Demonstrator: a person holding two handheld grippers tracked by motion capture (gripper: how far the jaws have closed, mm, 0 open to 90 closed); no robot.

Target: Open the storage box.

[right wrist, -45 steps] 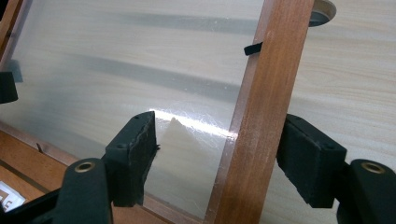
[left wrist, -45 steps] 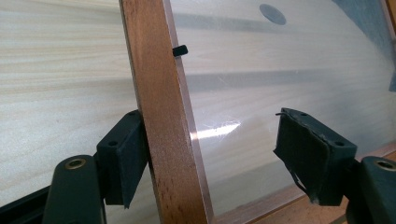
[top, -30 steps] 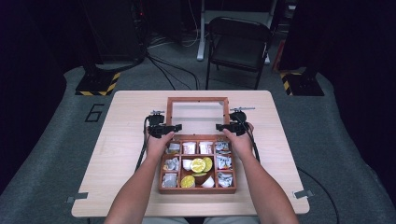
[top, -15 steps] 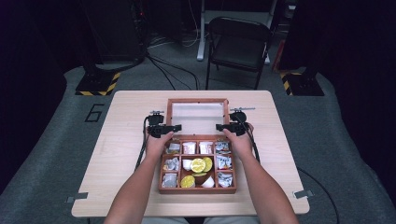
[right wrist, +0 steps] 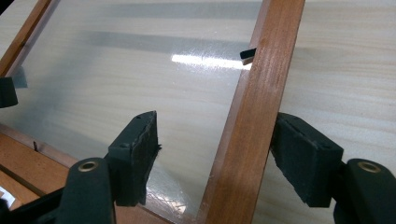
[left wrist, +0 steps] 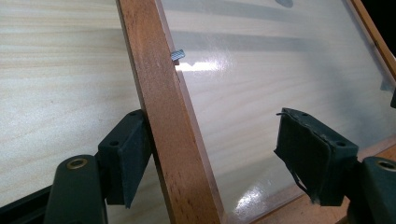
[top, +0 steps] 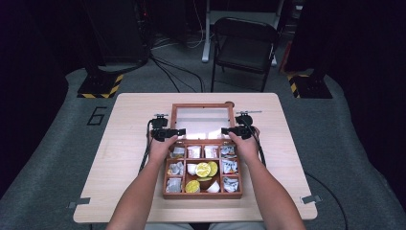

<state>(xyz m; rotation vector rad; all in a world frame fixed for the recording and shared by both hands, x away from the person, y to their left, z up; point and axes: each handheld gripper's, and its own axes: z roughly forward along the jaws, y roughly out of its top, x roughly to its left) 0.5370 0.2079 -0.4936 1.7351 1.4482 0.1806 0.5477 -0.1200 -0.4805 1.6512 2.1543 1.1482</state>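
Wooden box [top: 202, 193] near front middle of table [top: 124, 124]; lid [top: 203, 106] open, wood frame with clear pane, lying back on far side of box. Nine compartments inside: white packets in side ones, yellow round pieces [top: 207, 169] in middle.

Left gripper [top: 181, 131] at lid's left frame bar [left wrist: 163, 116], jaws apart around bar: one pad touching outer edge, other well off over pane.

Right gripper [top: 225, 130] at lid's right frame bar [right wrist: 254, 121], jaws also apart: one pad at bar's outer edge, other clear over pane. No clamping.
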